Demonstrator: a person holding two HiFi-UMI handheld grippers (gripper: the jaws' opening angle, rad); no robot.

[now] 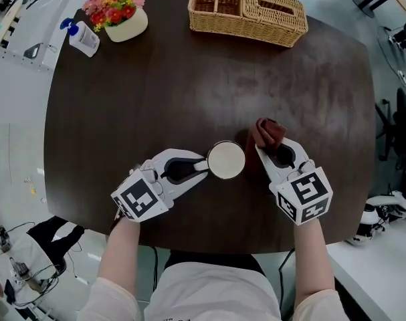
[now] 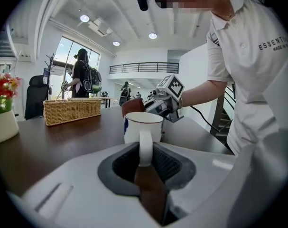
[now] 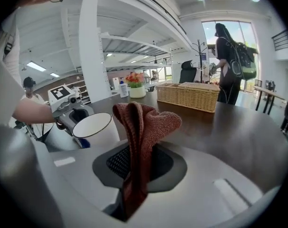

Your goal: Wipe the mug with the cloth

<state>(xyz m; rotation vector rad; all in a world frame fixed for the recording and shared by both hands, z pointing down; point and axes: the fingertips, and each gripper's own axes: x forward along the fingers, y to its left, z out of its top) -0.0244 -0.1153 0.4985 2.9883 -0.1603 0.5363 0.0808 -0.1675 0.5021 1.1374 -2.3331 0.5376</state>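
Item 1: the white ceramic mug with a dark rim stands upright on the dark brown wooden tabletop, near the person's edge and between the two tools. Its handle points to the left.

Item 2: the left hand-held gripper is clenched on that handle, which runs vertically between its jaws.

Item 3: the right hand-held gripper is clamped on the rust-red knitted cloth. The cloth bunches upward out of the jaws and sits just beside the mug's right wall (contact cannot be confirmed).

Item 4: at the far edge stand a woven wicker basket with compartments, a white pot of pink and red flowers and a small white bottle with a blue top, all well apart from the mug.
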